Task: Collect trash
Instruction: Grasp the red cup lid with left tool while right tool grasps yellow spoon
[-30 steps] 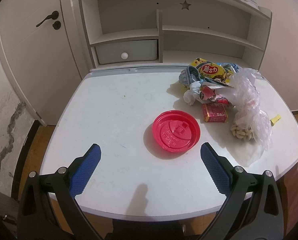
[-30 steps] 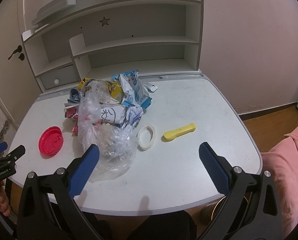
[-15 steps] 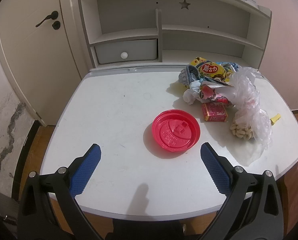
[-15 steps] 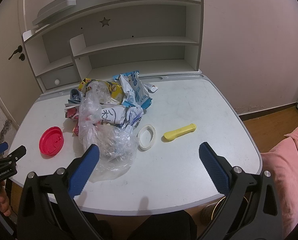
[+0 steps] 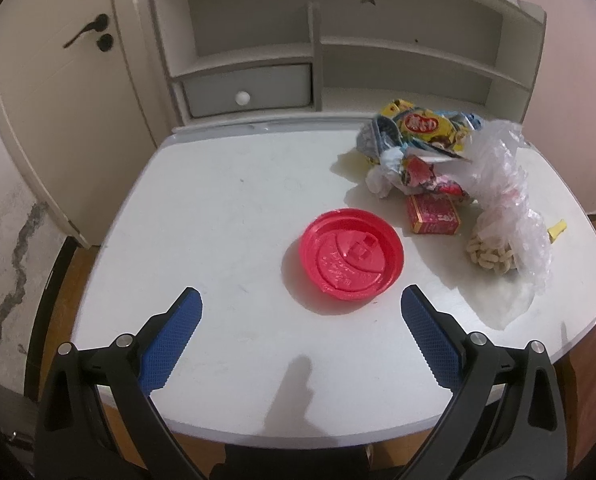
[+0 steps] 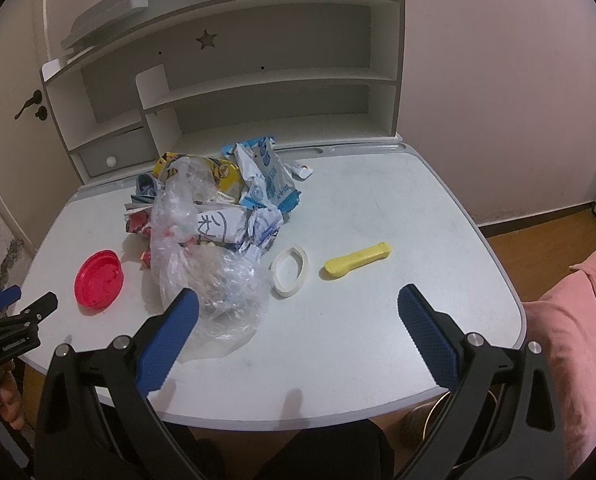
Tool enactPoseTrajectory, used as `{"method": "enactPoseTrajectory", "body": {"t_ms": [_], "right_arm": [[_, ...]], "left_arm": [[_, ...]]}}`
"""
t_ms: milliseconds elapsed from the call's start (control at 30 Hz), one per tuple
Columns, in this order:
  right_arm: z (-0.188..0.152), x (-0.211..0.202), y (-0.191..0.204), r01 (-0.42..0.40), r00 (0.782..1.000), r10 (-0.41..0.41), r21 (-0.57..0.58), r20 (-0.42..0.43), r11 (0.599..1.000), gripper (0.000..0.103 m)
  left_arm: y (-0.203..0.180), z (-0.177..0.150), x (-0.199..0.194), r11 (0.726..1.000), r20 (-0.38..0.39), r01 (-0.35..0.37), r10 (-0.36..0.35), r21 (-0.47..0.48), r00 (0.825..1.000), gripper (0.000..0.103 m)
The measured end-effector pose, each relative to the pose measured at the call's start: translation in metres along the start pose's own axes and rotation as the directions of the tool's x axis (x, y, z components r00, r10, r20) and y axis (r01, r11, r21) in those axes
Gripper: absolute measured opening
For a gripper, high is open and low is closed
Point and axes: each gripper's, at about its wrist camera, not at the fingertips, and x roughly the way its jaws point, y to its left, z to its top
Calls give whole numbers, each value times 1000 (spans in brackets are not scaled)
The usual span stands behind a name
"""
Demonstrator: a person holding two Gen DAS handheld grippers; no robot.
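A red plastic lid (image 5: 352, 254) lies on the white desk (image 5: 217, 216), just ahead of my open, empty left gripper (image 5: 300, 308). It also shows in the right wrist view (image 6: 99, 275). A pile of snack wrappers (image 6: 233, 196) and a clear plastic bag (image 6: 213, 276) sit at the desk's middle; the bag holds peanuts (image 5: 490, 254). A small red box (image 5: 434, 214) lies by the pile. A white oval ring (image 6: 290, 266) and a yellow wrapper (image 6: 357, 260) lie ahead of my open, empty right gripper (image 6: 298, 308).
A white shelf unit (image 6: 257, 92) with a drawer (image 5: 249, 90) stands at the desk's back. A door (image 5: 57, 80) is at the left. A pink cushion (image 6: 578, 320) is at the right. The left gripper (image 6: 9, 312) shows at the desk's left edge.
Both grippers have barely moved; the left view has shifted slightly forward. Nothing on the desk has changed.
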Motion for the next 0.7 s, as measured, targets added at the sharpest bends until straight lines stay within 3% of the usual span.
{"method": "enactPoseTrajectory", "body": {"t_ms": [233, 367, 467, 700], "right_arm": [[-2, 8, -12, 0, 1000, 0, 15, -24, 1000, 96], [-2, 11, -21, -1, 1000, 2, 29, -29, 1000, 96], [-2, 17, -27, 4, 999, -2, 38, -37, 999, 96], [1, 48, -46, 7, 996, 3, 101, -89, 995, 96]], "left_arm": [[-27, 14, 51, 998, -68, 48, -44, 51, 997, 97], [-38, 19, 78, 997, -109, 31, -22, 76, 994, 97], [-39, 23, 96, 997, -128, 1, 10, 80, 992, 97], [-29, 36, 111, 998, -134, 40, -33, 49, 990, 97]]}}
